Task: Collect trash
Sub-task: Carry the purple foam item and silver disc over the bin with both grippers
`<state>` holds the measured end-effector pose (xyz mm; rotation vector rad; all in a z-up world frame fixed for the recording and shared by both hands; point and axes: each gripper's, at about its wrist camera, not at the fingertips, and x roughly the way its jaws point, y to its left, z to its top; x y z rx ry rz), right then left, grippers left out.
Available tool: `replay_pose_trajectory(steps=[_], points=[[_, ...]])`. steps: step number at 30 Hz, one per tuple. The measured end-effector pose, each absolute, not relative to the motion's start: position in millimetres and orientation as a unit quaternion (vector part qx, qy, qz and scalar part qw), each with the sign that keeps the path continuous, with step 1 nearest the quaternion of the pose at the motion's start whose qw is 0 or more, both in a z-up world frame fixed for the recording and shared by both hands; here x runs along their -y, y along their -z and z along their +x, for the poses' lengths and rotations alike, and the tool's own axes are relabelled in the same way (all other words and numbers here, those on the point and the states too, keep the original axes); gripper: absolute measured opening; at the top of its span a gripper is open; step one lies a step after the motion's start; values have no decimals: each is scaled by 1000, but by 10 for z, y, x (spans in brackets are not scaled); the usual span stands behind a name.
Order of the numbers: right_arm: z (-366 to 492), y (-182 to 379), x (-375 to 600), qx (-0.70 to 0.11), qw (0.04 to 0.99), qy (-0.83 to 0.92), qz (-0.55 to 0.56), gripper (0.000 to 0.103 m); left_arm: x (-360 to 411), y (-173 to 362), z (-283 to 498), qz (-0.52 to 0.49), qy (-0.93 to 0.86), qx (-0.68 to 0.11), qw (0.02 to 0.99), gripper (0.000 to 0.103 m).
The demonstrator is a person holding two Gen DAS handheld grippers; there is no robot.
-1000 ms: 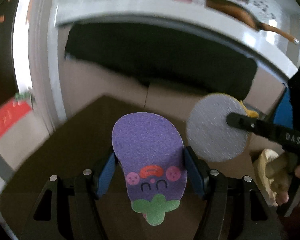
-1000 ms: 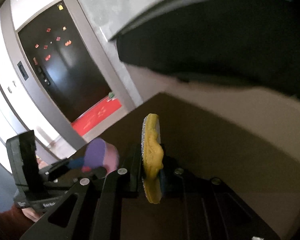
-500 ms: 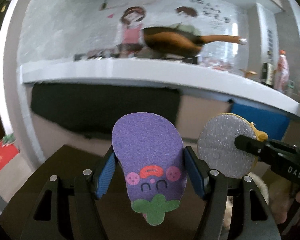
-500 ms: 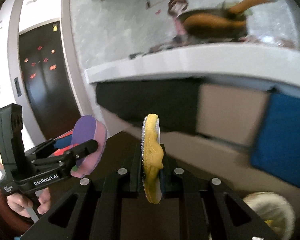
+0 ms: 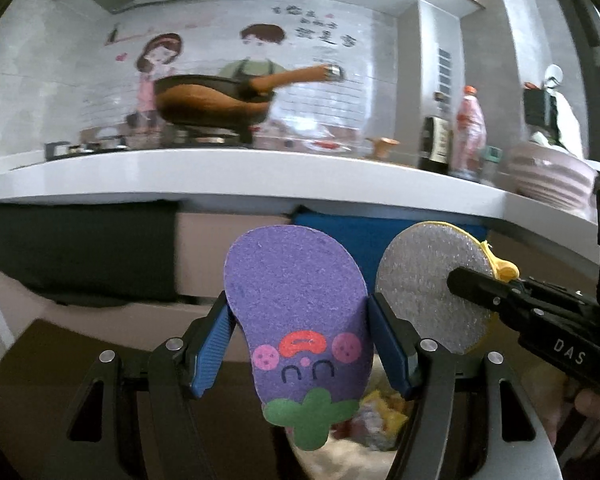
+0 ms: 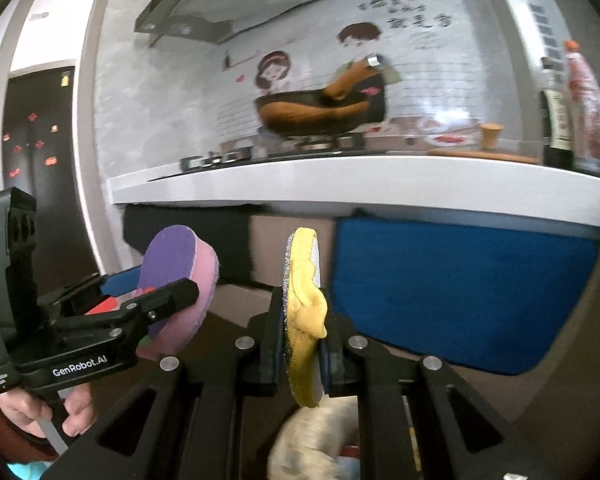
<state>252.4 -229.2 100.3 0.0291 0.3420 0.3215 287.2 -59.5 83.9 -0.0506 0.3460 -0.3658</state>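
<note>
My left gripper [image 5: 298, 344] is shut on a purple eggplant-shaped sponge [image 5: 296, 304] with a cartoon face and green stem; the sponge also shows in the right wrist view [image 6: 180, 280]. My right gripper [image 6: 300, 340] is shut on a round yellow sponge with a silver scrub face [image 6: 304, 312], seen edge-on. That sponge shows flat-on in the left wrist view [image 5: 428, 284], just right of the purple one. Both are held in the air below the white counter edge [image 5: 260, 180]. A pale bin with coloured wrappers [image 5: 364, 420] lies below both grippers.
A wok [image 5: 208, 104] sits on the stove on the counter, bottles [image 5: 472, 128] and striped bowls [image 5: 548, 176] to the right. A blue cloth [image 6: 452, 292] and a black cloth [image 5: 80, 248] hang under the counter. A dark door [image 6: 40, 160] stands at left.
Both views have tilted upward from the floor to the counter and wall. The bin has come into view below. Both sponges stay clamped, side by side.
</note>
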Motion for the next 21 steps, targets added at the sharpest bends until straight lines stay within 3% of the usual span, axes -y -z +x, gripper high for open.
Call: replay_pose_trajectory(steps=[11,21], points=[[2420,-659,2903,-194,973,-112,47,14,1196,-396,3050,-17,221,-224,949,67],[2562,-149,3112,-238,963,-99,73,14,1293,-7,3234,-12,216,-255,942,67]])
